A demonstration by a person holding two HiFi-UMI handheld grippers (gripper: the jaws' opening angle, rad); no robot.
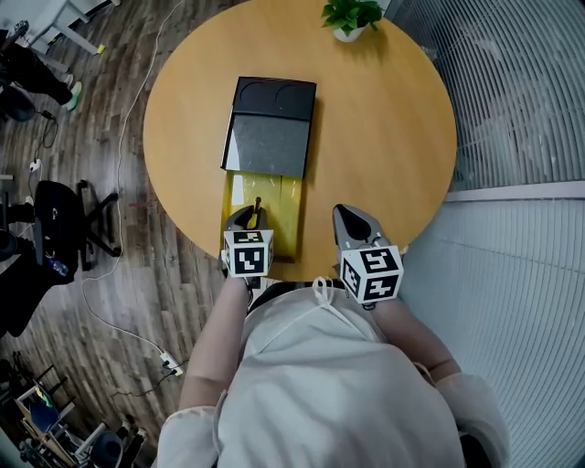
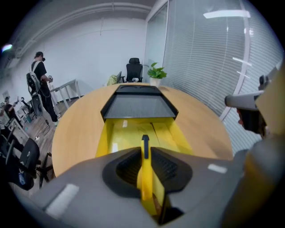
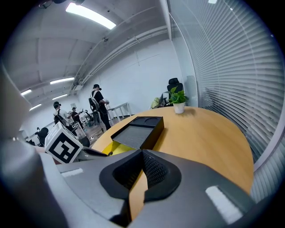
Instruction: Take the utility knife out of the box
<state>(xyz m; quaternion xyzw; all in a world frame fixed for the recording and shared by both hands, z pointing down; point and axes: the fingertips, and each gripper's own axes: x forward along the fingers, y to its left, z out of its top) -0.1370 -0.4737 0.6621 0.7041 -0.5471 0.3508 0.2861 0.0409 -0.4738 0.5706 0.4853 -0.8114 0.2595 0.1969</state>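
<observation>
The box lies on the round wooden table (image 1: 384,128): a black sleeve (image 1: 270,137) with its yellow drawer (image 1: 285,208) pulled out toward me. My left gripper (image 1: 251,218) hangs just above the drawer's near end, shut on the yellow utility knife (image 1: 255,210). In the left gripper view the knife (image 2: 145,167) stands edge-on between the pads, its dark tip pointing at the drawer (image 2: 129,133). My right gripper (image 1: 352,215) hovers over bare table right of the drawer, its jaws together and empty (image 3: 142,153).
A potted plant (image 1: 350,16) stands at the table's far edge. Window blinds (image 1: 512,91) run along the right. Left of the table are an office chair (image 1: 55,219), cables on the wood floor, and people standing far back (image 2: 40,78).
</observation>
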